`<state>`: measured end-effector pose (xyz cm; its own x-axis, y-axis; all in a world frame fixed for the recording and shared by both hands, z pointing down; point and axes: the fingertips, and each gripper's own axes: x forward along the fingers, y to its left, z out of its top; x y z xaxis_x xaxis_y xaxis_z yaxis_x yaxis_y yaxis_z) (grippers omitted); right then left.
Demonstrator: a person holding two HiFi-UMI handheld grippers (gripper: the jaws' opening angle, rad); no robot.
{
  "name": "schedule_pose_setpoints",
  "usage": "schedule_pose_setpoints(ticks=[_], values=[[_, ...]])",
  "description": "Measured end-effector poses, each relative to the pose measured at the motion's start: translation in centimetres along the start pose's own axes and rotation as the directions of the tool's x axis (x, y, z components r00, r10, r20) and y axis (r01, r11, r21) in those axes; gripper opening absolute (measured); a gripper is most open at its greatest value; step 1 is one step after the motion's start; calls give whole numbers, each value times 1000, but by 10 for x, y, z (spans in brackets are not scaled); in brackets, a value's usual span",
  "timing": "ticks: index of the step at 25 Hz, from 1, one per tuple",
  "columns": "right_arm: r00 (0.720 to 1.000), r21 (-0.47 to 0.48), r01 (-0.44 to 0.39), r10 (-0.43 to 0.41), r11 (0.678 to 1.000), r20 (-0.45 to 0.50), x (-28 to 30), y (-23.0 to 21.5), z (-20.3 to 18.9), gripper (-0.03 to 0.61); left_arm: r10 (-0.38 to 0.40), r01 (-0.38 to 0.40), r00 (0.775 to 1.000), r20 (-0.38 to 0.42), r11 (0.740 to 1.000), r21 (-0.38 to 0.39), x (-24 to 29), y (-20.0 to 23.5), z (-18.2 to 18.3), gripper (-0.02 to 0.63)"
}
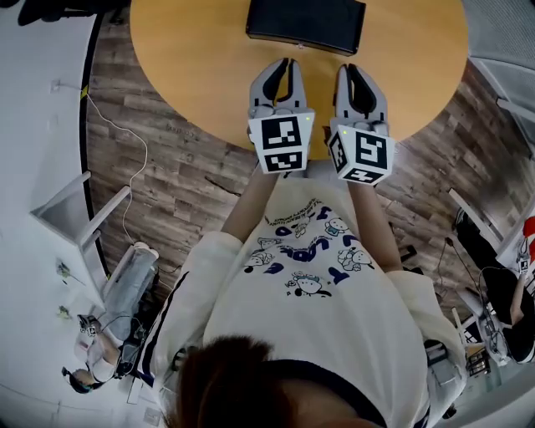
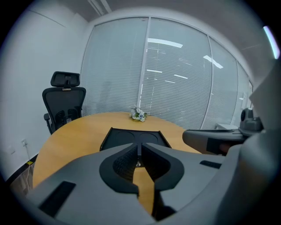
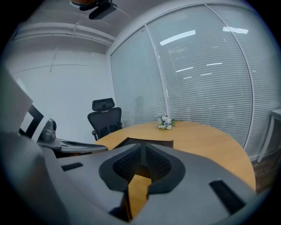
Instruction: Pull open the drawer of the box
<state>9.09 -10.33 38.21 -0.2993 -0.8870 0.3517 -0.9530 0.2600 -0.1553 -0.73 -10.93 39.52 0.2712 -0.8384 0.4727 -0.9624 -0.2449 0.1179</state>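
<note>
while left claw point(image 1: 287, 65), right claw point(image 1: 349, 70) hang closed: one box point(image 1: 305, 23), one table point(image 1: 184, 58).

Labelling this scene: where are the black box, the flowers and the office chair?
black box point(image 1: 306, 23), head view, top face.
flowers point(image 2: 138, 114), left gripper view, middle of bunch.
office chair point(image 2: 64, 100), left gripper view, backrest.

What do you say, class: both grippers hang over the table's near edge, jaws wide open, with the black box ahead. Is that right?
The jaws are not wide open: the left gripper and the right gripper are both shut and empty, as each gripper view shows. The rest holds: they hang over the table near its edge, with the box ahead.
</note>
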Motion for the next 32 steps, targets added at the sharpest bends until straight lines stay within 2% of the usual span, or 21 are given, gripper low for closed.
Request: schedule_pose_setpoints(ticks=[5, 12, 14, 18, 32], values=[[999, 29, 33, -32, 999, -39, 12, -9, -11, 34, -43, 43, 997, -62, 999, -1, 23, 2, -14, 23], [993, 50, 77, -72, 996, -92, 18, -18, -33, 34, -67, 63, 985, -156, 998, -30, 49, 4, -41, 26], [991, 57, 86, -79, 995, -107, 19, -19, -39, 34, -91, 85, 980, -176, 996, -42, 56, 2, -48, 75], [988, 55, 96, -89, 994, -125, 24, -24, -47, 35, -119, 111, 972, -203, 993, -50, 68, -1, -56, 117], [980, 70, 109, -95, 992, -173, 27, -25, -69, 35, -159, 140, 951, -265, 986, -89, 89, -4, -79, 164]])
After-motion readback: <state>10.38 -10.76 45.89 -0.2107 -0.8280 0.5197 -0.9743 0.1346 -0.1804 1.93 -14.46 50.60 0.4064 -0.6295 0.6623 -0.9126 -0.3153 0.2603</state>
